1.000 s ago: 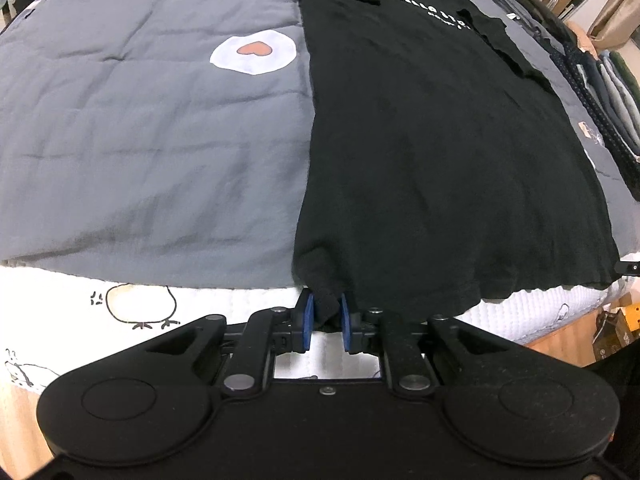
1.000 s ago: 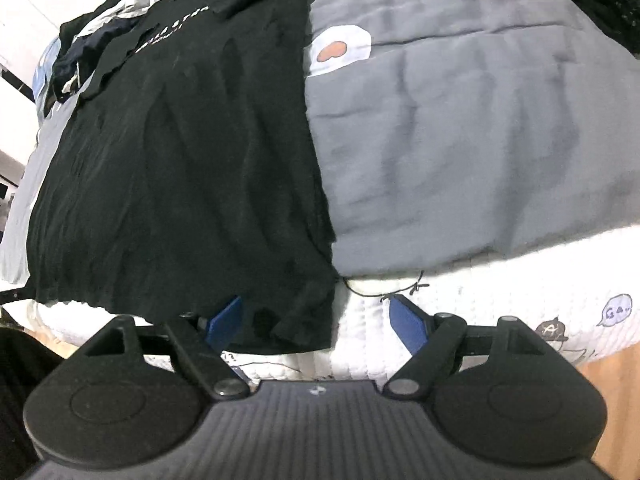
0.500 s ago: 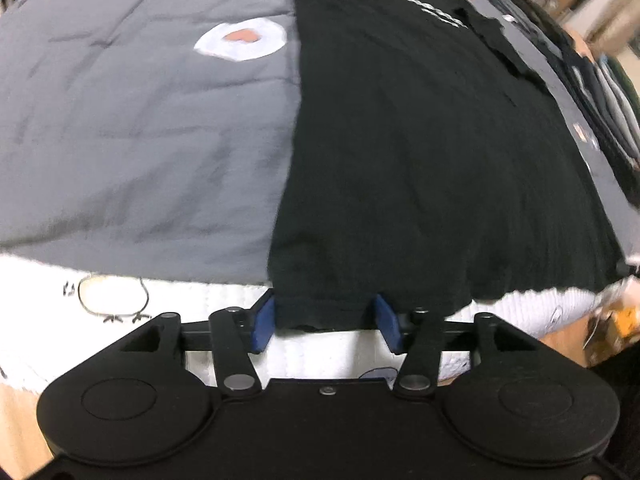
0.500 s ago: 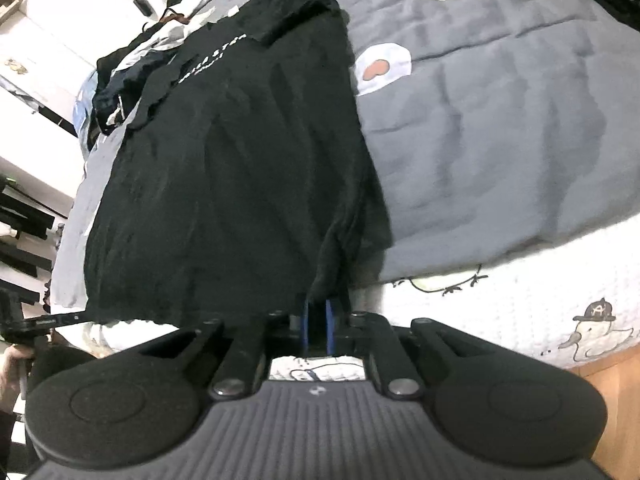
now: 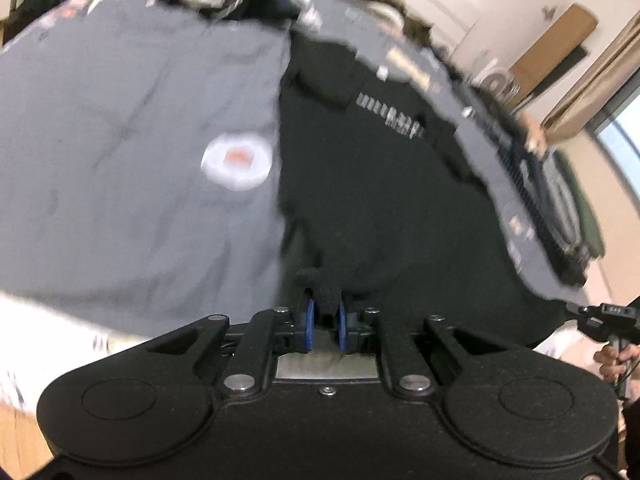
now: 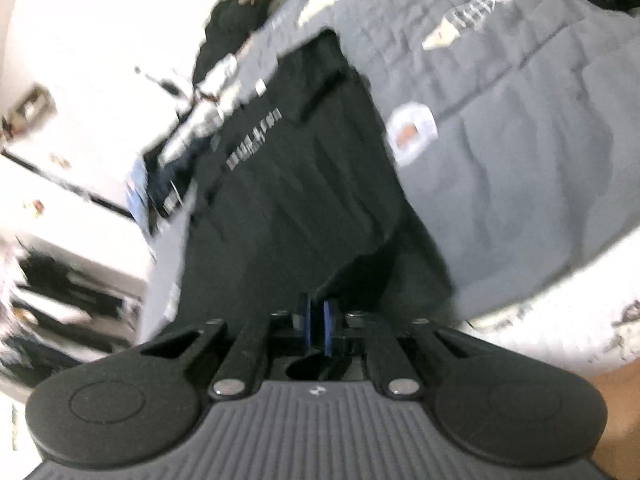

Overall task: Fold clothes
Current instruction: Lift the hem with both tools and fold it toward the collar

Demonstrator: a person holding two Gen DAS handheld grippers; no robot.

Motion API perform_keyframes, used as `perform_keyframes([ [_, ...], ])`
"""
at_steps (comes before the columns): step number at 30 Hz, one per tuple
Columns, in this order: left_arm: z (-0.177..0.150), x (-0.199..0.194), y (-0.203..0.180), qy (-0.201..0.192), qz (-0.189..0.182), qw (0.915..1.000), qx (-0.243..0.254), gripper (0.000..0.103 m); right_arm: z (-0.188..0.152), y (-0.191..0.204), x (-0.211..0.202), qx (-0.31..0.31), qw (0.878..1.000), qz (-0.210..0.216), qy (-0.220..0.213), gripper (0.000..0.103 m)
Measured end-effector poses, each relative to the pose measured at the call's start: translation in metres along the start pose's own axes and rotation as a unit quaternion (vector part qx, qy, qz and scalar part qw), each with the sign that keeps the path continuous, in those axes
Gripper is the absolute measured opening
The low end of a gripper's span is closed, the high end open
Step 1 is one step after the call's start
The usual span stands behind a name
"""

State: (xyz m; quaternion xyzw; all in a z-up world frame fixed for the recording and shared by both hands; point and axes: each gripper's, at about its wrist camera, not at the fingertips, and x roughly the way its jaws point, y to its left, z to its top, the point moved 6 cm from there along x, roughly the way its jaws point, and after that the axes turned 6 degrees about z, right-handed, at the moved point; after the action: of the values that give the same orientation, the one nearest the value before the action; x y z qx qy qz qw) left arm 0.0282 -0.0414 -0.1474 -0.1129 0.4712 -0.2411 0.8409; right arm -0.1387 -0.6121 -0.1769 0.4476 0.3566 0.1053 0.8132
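A black shirt [image 5: 372, 184] of soft, matte knit lay flat on a grey quilt [image 5: 120, 152], its white chest lettering toward the far end. The quilt was thin and creased, printed with a white oval holding an orange heart [image 5: 237, 159] just beside the shirt's edge. Below the quilt ran a white, textured sheet [image 6: 568, 312] with small cartoon prints.

The left gripper [image 5: 325, 320] had its blue pads clamped on a bunched fold of the shirt's hem; its jaws had just been closing, with cloth between them. The right gripper [image 6: 317, 322] was pinched on the hem's other corner, pads nearly together with thin fabric between.

A second earlier the hem hung flat over the bed's edge and the right jaws stood wide apart beside the corner. Now both corners were lifted off the bed, the cloth rising in a tented ridge toward each tool, and both views were blurred.
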Motion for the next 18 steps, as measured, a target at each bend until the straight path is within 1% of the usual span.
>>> perform_keyframes([
  [3,0.027,-0.004,-0.014,-0.023,-0.008,0.9996,0.010,0.012,0.026,0.012,-0.002,0.014,0.999,0.025,-0.030,0.006],
  [7,0.067,0.010,-0.032,-0.040,-0.009,0.9988,0.028,0.012,0.067,0.027,0.007,0.018,0.997,0.039,-0.059,0.006],
  [10,0.097,0.025,-0.038,-0.052,-0.006,0.9982,0.030,0.011,0.102,0.034,0.021,0.018,0.996,0.039,-0.075,0.006],
  [18,0.177,0.071,-0.051,-0.072,0.014,0.9967,0.034,0.011,0.178,0.041,0.076,0.030,0.994,0.027,-0.099,0.006],
])
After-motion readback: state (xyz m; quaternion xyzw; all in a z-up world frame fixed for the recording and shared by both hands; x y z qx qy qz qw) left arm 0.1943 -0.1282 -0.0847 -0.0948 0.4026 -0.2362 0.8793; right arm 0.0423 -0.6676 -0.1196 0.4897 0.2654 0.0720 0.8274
